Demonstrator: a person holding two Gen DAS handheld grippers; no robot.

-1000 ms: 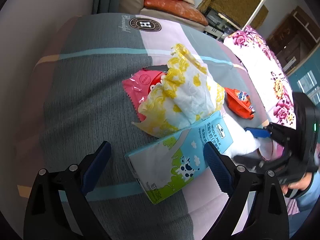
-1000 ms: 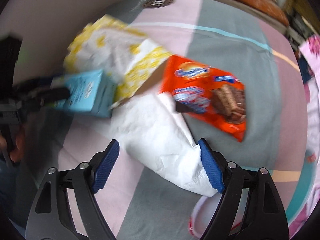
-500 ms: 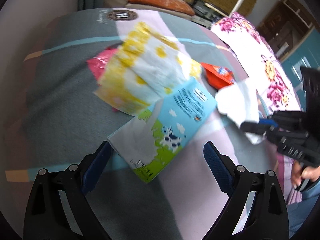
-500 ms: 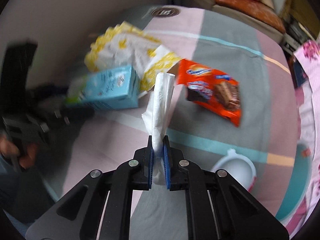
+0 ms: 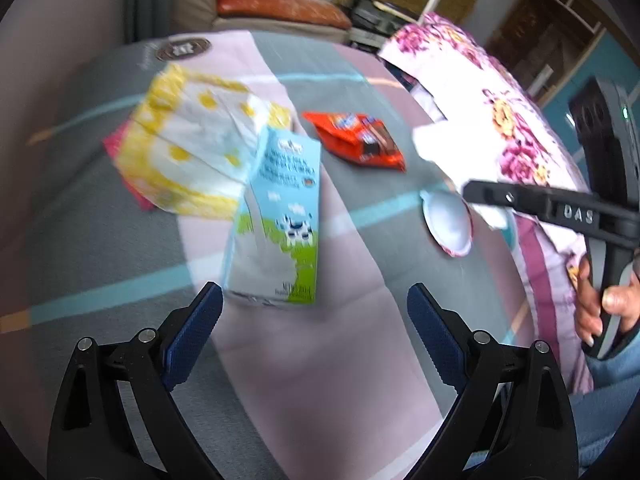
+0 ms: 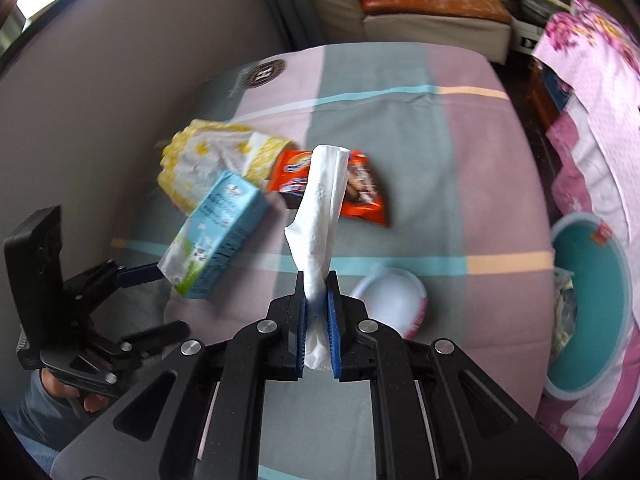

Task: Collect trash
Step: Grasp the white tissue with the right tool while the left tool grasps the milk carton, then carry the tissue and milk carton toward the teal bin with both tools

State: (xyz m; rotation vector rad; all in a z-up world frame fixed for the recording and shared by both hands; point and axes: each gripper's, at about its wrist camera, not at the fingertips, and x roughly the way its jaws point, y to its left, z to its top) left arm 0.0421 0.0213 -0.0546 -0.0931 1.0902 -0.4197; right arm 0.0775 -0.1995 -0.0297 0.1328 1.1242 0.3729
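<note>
Right wrist view: my right gripper (image 6: 317,304) has its jaws clamped on the white tissue (image 6: 320,208), lifted above the bed (image 6: 400,128). My left gripper (image 5: 312,320) gapes wide, with the milk carton (image 5: 280,216) just beyond its jaws.

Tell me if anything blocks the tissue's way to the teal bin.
Nothing visible does. The right gripper holds the tissue lifted above the bedspread; the teal bin sits open to its right, and the white cup lies low on the cover.
</note>
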